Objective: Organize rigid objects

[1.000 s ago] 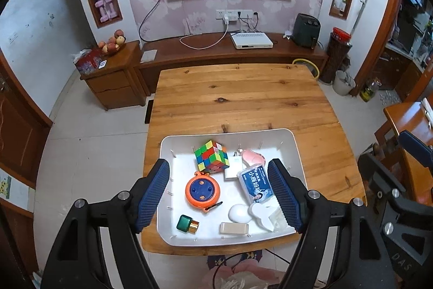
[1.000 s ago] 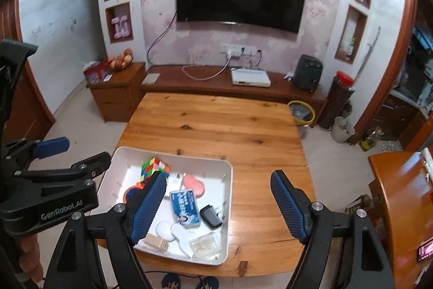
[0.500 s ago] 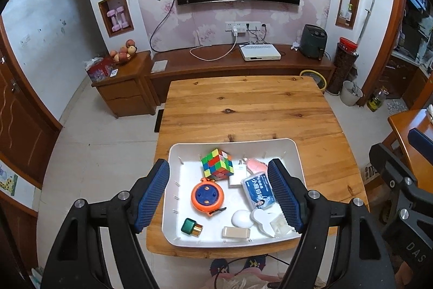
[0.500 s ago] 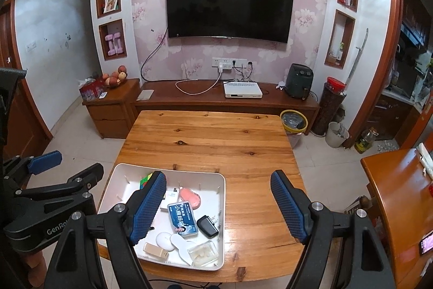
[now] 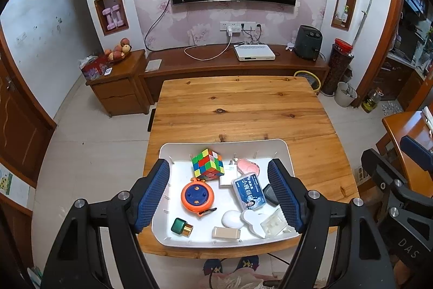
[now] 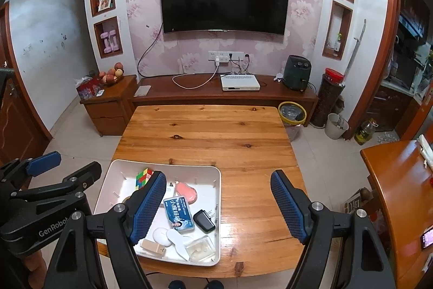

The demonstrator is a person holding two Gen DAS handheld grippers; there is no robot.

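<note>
Both grippers hang high over the wooden table (image 6: 216,137), jaws spread wide, nothing in either: left gripper (image 5: 223,194), right gripper (image 6: 217,205). All the clutter sits in the white tray (image 5: 224,144) at the near edge: a Rubik's cube (image 5: 207,163), an orange round gadget (image 5: 197,197), a blue box (image 5: 247,194), a black charger (image 6: 204,220).

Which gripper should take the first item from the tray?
Left, probably. The left gripper is open and centred over the tray; the right gripper is open too but sits over its right edge.
</note>
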